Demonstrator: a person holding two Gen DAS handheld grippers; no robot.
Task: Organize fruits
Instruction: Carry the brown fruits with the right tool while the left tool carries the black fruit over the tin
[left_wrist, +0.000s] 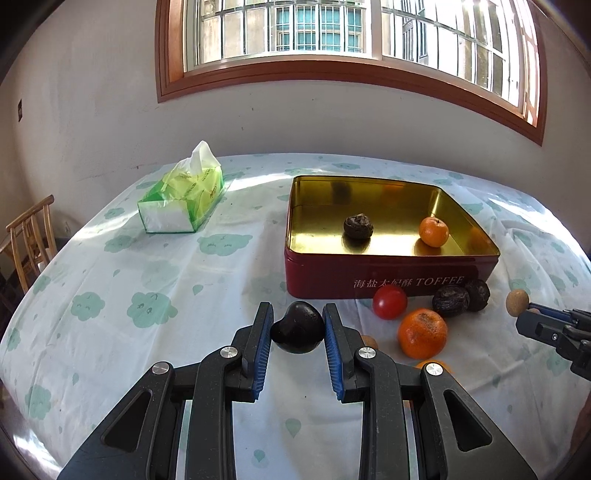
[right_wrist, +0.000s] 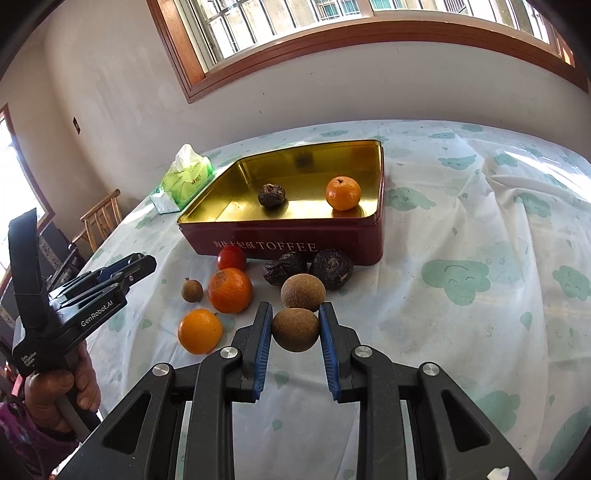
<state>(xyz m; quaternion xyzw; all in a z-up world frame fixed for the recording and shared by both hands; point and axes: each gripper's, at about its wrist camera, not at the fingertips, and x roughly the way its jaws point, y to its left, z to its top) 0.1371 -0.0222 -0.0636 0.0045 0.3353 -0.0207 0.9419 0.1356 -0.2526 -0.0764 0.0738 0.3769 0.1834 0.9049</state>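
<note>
Holding both grippers low over the table, you point them at the far red tin. Your left gripper pinches a black fruit between its blue pads. Your right gripper pinches a brown fruit, near the loose pile. In the tin lie a small orange and a dark wrinkly fruit. The cloth has green clouds. A tissue pack sits far left, under the window.

In the left wrist view, the right gripper was cut by the right edge, so its jaws could not be judged. A small orange was mostly hidden behind the left gripper's finger. The chair was cut by the left edge.
</note>
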